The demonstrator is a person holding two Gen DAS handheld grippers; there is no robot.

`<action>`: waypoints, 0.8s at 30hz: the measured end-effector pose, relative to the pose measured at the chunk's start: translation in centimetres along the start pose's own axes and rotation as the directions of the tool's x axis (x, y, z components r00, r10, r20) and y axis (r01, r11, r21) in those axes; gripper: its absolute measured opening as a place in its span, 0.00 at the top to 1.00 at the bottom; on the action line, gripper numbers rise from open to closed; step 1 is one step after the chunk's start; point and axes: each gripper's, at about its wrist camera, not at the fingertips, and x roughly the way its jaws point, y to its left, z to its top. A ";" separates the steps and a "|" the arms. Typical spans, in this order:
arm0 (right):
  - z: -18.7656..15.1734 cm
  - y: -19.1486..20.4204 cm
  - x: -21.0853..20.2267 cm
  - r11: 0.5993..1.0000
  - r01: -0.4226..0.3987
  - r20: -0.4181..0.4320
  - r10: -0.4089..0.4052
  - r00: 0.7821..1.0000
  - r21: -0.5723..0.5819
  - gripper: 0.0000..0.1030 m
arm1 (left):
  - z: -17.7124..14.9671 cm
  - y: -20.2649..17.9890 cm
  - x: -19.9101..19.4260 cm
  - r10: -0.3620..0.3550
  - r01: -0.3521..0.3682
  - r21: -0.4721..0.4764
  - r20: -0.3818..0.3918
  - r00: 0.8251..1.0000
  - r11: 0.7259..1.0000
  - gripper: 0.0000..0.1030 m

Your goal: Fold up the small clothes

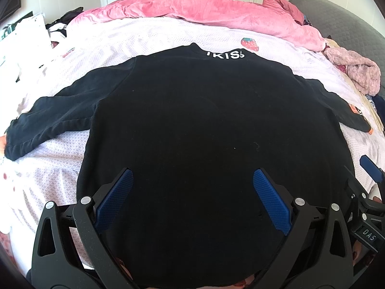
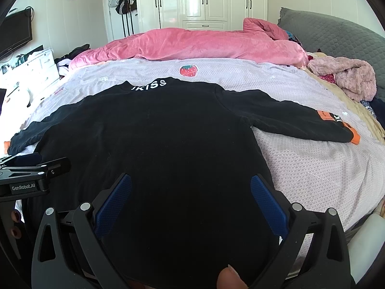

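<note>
A black long-sleeved top (image 1: 204, 125) lies spread flat on the bed, back side up, its hem at the near edge and its collar at the far end with white lettering (image 1: 225, 54) across it. Both sleeves stretch out sideways: the left sleeve (image 1: 48, 118) reaches toward the left edge of the bed, and the right sleeve (image 2: 288, 118) ends in an orange cuff (image 2: 355, 137) with an orange patch just before it.

The left gripper (image 1: 192, 180) hangs over the near part of the top with its blue pads (image 1: 115, 197) spread wide, nothing between them but the dark cloth below (whether the pads touch the fabric I cannot tell). The right gripper (image 2: 191, 185) sits just beside it to the right, likewise spread wide over the near hem, holding nothing. A fingertip (image 2: 231, 278) shows at the near edge under the right gripper.

The bed is covered with a pale sheet (image 2: 300, 168) patterned in small shapes, with a strawberry print (image 2: 189, 70) just beyond the collar. Farther back a pink quilt (image 2: 192, 44) lies bunched across the bed, and a fluffy pink garment (image 2: 346, 74) is heaped at the far right beside a grey headboard (image 2: 336, 31). White wardrobe doors (image 2: 204, 0) stand against the far wall.
</note>
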 end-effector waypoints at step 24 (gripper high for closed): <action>0.7 -1.9 -0.1 0.998 0.038 -0.003 -0.038 0.999 0.047 0.04 | 1.0 -2.8 0.6 -0.006 0.006 0.011 0.010 1.000 1.000 0.09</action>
